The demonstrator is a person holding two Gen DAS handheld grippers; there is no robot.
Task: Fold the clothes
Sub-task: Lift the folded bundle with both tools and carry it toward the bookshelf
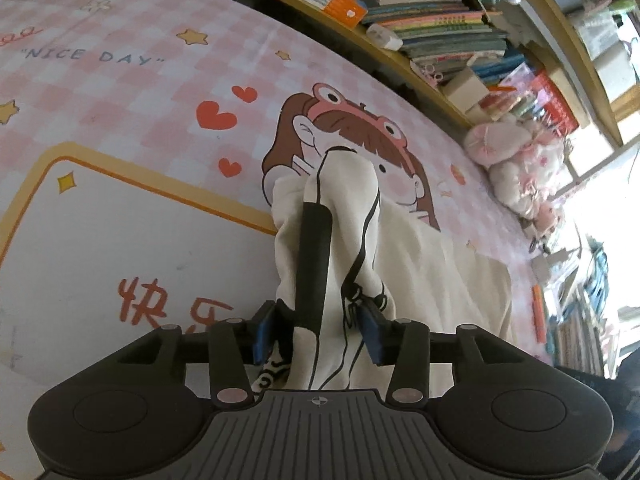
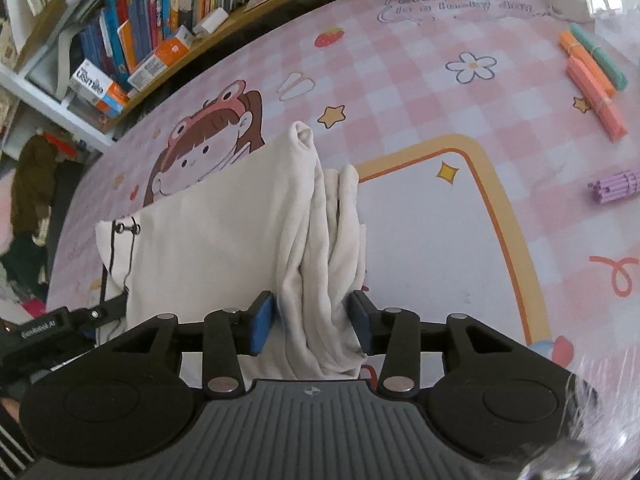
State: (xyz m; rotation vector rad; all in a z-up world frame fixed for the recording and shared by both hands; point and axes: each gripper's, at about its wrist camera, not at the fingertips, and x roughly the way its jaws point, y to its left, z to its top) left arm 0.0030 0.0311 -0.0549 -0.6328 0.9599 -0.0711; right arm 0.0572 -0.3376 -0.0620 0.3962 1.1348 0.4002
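Note:
A cream-white garment [image 1: 432, 280] with thin black cord lines and a black band [image 1: 314, 264] lies partly on the pink checked cover [image 1: 120, 92]. One bunched end rises into my left gripper [image 1: 320, 332], whose blue pads [image 1: 266, 332] press on the cloth from both sides. In the right wrist view the same garment [image 2: 200, 240] spreads to the left. A thick gathered fold of it runs up between the pads of my right gripper [image 2: 312, 324], which is shut on it. The left gripper's black housing [image 2: 44, 326] shows at the lower left, at the garment's corded corner.
A shelf crammed with books [image 1: 420, 12] runs along the far side of the bed. Pink plush toys [image 1: 516, 168] sit at its end. Orange and green markers [image 2: 592, 80] and a purple bundle [image 2: 614, 190] lie on the cover to the right. A striped sleeve [image 2: 12, 440] shows at the lower left.

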